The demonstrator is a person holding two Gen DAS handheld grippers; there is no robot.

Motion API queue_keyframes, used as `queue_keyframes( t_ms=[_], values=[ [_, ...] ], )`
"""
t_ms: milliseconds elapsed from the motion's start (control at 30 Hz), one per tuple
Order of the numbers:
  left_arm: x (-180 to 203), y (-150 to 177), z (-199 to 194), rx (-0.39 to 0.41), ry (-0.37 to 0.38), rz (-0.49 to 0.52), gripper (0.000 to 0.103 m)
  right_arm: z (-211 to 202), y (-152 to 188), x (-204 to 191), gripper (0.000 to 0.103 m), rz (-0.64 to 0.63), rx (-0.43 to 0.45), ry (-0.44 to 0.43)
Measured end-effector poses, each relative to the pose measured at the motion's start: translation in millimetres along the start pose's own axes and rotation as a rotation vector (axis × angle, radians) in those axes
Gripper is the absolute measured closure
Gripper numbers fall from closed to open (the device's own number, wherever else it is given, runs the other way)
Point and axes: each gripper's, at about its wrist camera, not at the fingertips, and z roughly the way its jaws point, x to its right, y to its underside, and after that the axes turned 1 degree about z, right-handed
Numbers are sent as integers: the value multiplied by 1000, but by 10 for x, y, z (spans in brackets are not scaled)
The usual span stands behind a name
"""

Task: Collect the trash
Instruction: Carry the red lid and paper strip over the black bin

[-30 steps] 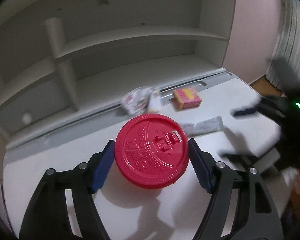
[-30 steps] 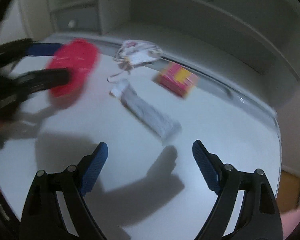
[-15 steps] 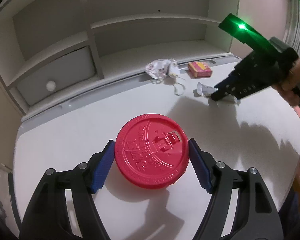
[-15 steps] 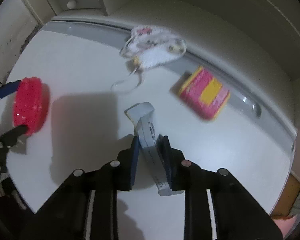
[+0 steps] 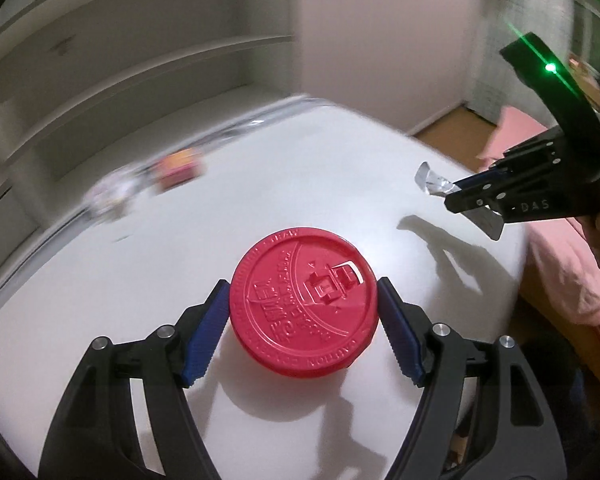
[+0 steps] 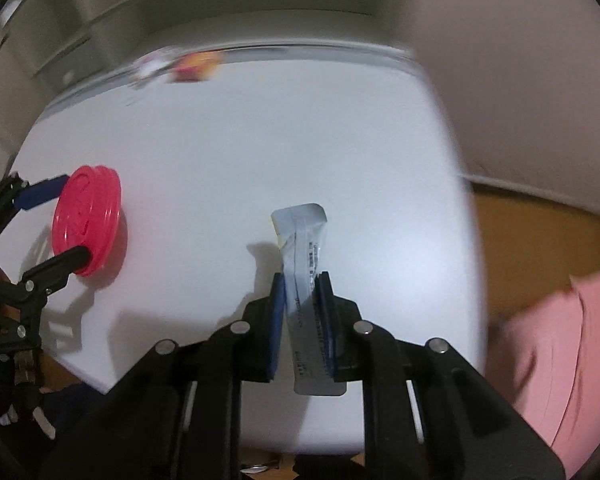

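Note:
My left gripper (image 5: 303, 300) is shut on a round red plastic lid (image 5: 303, 300) and holds it above the white table (image 5: 260, 184). The lid also shows at the left of the right wrist view (image 6: 87, 220). My right gripper (image 6: 300, 280) is shut on a silver-grey wrapper (image 6: 302, 248), lifted above the table near its right edge. The wrapper also shows at the right of the left wrist view (image 5: 434, 182), in the right gripper (image 5: 466, 196). A pink-and-yellow box (image 5: 180, 166) and a crumpled face mask (image 5: 110, 194) lie blurred at the table's far edge.
A white shelf unit (image 5: 140, 72) stands behind the table. Wooden floor (image 6: 540, 248) and pink fabric (image 6: 560, 340) lie past the table's right edge. The box (image 6: 196, 68) and mask (image 6: 152, 66) show far back in the right wrist view.
My right gripper has lifted the wrapper off the table and carried it right, toward the table's edge. My left gripper, still holding the red lid, has swung right.

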Motion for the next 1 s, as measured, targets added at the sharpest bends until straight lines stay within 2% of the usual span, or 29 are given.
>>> queue_keyframes(
  t_ms=[133, 300, 433, 533, 733, 1000],
  values=[
    [708, -184, 159, -3, 100, 97, 32, -278, 671, 802, 86, 177, 24, 44],
    [1671, -360, 405, -18, 231, 216, 32, -462, 1512, 1609, 86, 373, 32, 105],
    [2272, -383, 577, -32, 309, 293, 32, -450, 2055, 1986, 86, 483, 20, 127],
    [2726, -334, 745, -54, 362, 356, 32, -315, 2353, 2130, 86, 549, 7, 124],
    [3136, -151, 1270, -109, 394, 419, 32, 106, 2712, 2266, 86, 645, -21, 110],
    [3271, 101, 1855, -189, 387, 428, 32, 687, 3069, 2422, 86, 738, -79, 59]
  ],
)
